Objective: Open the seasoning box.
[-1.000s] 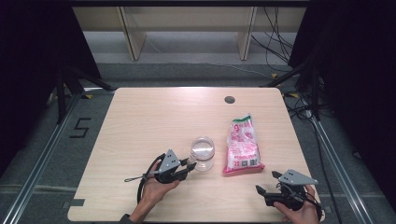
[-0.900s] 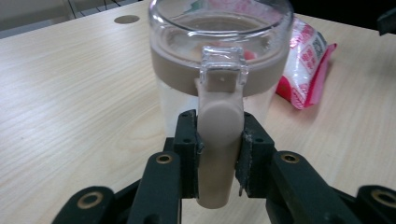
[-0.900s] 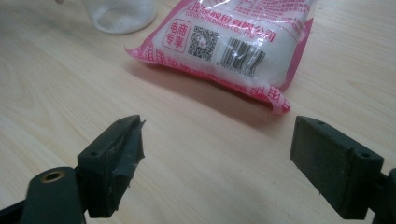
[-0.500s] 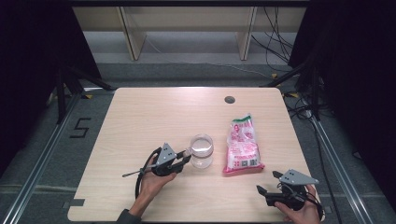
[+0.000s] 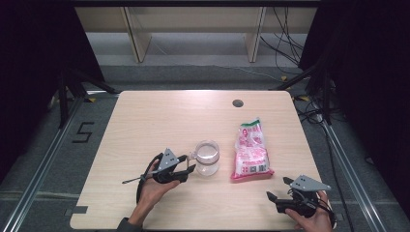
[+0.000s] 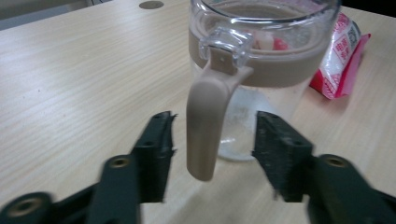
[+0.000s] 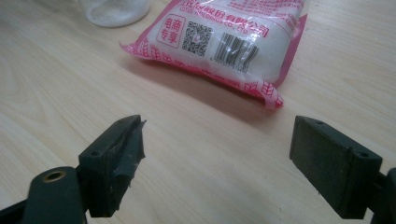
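A clear glass mug with a beige band and beige handle stands upright near the table's middle. My left gripper is at the mug's left. Its jaws have just been opening and now stand on either side of the handle, with a gap on each side. A pink and white sealed bag lies flat to the right of the mug. My right gripper rests near the front right corner, open and holding nothing. In the right gripper view the bag lies just beyond those jaws.
A round grommet hole sits near the far edge of the wooden table. Bare tabletop stretches to the left and back. Cables trail on the floor at the right, and shelf legs stand behind the table.
My left hand has shifted slightly away from the front edge, and its jaws now stand wider apart at the mug's handle. The mug, the bag and the right gripper have stayed put.
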A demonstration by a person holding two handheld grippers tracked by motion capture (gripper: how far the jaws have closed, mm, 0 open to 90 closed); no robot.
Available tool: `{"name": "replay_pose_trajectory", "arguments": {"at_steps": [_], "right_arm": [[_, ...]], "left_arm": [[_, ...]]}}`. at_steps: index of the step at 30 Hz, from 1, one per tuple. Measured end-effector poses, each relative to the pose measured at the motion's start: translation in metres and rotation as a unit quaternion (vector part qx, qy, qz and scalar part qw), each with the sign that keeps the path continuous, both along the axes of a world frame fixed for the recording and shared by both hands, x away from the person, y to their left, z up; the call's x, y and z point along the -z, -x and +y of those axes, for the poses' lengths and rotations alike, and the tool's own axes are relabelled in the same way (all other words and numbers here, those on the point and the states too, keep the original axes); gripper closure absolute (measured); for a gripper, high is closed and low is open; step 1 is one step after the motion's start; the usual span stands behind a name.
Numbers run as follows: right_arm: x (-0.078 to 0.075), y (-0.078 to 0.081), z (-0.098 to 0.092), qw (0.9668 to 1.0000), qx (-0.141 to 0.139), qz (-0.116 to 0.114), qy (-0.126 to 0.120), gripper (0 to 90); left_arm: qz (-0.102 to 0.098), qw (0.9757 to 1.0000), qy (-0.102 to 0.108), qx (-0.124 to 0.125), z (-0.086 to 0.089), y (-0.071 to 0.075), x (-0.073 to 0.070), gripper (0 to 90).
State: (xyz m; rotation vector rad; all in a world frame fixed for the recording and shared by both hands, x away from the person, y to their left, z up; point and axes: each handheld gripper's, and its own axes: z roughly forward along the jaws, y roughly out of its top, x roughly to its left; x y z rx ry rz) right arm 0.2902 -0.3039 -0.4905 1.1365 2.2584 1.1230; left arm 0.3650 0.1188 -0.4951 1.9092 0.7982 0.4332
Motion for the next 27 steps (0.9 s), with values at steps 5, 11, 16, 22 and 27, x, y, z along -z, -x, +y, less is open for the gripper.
{"name": "replay_pose_trajectory", "arguments": {"at_steps": [5,11,16,22,27], "right_arm": [[0.000,0.000,-0.003,1.0000,0.008,0.005,-0.004,18.4],[-0.002,0.004,0.001,0.9999,0.010,0.012,-0.006,20.4],[-0.002,0.002,0.001,1.0000,0.003,0.008,0.001,20.0],[-0.001,-0.001,0.002,1.0000,0.008,0.006,0.001,19.4],[0.000,-0.002,0.001,1.0000,0.000,0.005,-0.002,19.4]], "left_arm": [[0.003,0.9999,0.012,-0.007,0.009,0.009,-0.010,30.2],[-0.014,0.9996,0.026,-0.006,0.016,0.011,-0.022,38.2],[-0.039,0.9990,0.024,-0.004,0.022,0.009,-0.026,71.6],[-0.069,0.9962,0.053,-0.003,0.022,0.005,-0.036,86.4],[-0.078,0.9953,0.057,-0.004,0.016,0.001,-0.042,89.1]]}}
